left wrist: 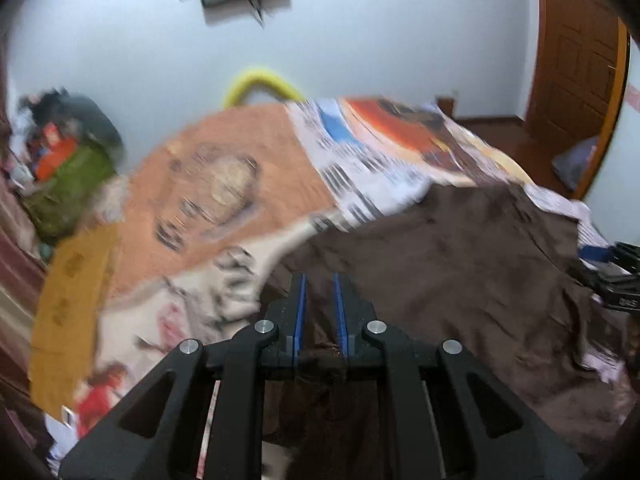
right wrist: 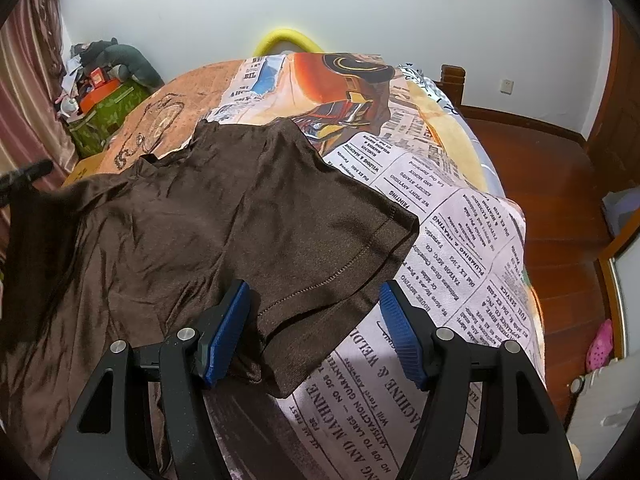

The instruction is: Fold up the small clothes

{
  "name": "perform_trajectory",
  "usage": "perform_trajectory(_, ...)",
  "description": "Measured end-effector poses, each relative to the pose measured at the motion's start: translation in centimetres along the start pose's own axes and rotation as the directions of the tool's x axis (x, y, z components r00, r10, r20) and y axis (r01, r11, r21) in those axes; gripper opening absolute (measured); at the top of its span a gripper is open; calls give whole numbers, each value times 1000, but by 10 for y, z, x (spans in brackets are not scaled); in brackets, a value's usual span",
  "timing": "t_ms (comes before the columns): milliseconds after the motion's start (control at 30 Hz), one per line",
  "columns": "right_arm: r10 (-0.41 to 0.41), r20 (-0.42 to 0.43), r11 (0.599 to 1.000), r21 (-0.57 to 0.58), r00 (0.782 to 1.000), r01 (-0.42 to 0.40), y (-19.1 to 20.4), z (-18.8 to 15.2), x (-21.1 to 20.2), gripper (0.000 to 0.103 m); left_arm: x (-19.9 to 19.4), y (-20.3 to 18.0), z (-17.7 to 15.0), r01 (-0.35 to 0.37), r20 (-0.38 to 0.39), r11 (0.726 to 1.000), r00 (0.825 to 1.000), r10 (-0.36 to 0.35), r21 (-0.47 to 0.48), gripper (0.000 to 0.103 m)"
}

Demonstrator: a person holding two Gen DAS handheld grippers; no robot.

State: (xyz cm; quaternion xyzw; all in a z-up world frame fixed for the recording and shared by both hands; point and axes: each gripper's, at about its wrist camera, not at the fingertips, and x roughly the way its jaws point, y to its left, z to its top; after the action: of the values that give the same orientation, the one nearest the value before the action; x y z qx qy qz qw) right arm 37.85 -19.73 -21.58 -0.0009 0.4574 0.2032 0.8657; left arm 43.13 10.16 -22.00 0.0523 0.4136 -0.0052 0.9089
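You stand at a bed [right wrist: 460, 208] covered with a blanket printed like a newspaper, with an orange part at the far side. On this blanket the brown shirt [right wrist: 224, 220] lies spread out, and one sleeve with its stitched hem points toward your right side. The left edge of the shirt is lifted from the bed. Your left gripper [left wrist: 320, 312] has its jaws almost closed, and a bunch of the brown cloth is pinched between the blue pads. Your right gripper [right wrist: 316, 328] is wide open over the near hem of the sleeve; the cloth lies between the fingers, but the pads do not press on it.
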Motion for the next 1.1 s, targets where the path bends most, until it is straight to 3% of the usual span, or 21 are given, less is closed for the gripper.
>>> perform_trajectory(133,13,-2,1000,4,1000,-13,-1,-1,0,64,14,12,-14,110,-88,984,989,-123,-143,14)
perform_trajectory(200,18,-3,1000,2,1000,-18,0,-1,-1,64,15,20,-19,135,-103,975,983,-155,-179,19)
perform_trajectory(333,24,1,1000,7,1000,-24,-1,-3,0,64,7,17,-34,128,-141,986,980,-143,-107,44)
perform_trajectory(433,22,5,1000,12,1000,-22,0,-4,0,64,-8,24,-42,117,-123,989,984,-128,-94,56)
perform_trajectory(533,19,4,1000,9,1000,-19,1,-4,-1,64,-23,47,-47,113,-102,983,987,-128,-143,57)
perform_trajectory(633,14,-7,1000,7,1000,-14,2,-1,-3,64,-29,76,-50,49,-101,978,992,-70,-202,59)
perform_trajectory(800,-3,7,1000,4,1000,3,5,4,-12,64,0,119,-55,-37,-160,948,987,-15,-316,59)
perform_trajectory(900,-19,11,1000,7,1000,19,6,5,-16,64,22,134,-64,-17,-192,924,980,-61,-381,59)
perform_trajectory(1000,-32,18,999,-7,999,32,9,6,-22,64,25,150,-73,48,-152,879,979,-136,-474,59)
perform_trajectory(1100,-52,27,998,-32,998,53,14,8,-27,64,13,165,-76,51,-111,868,986,-121,-494,59)
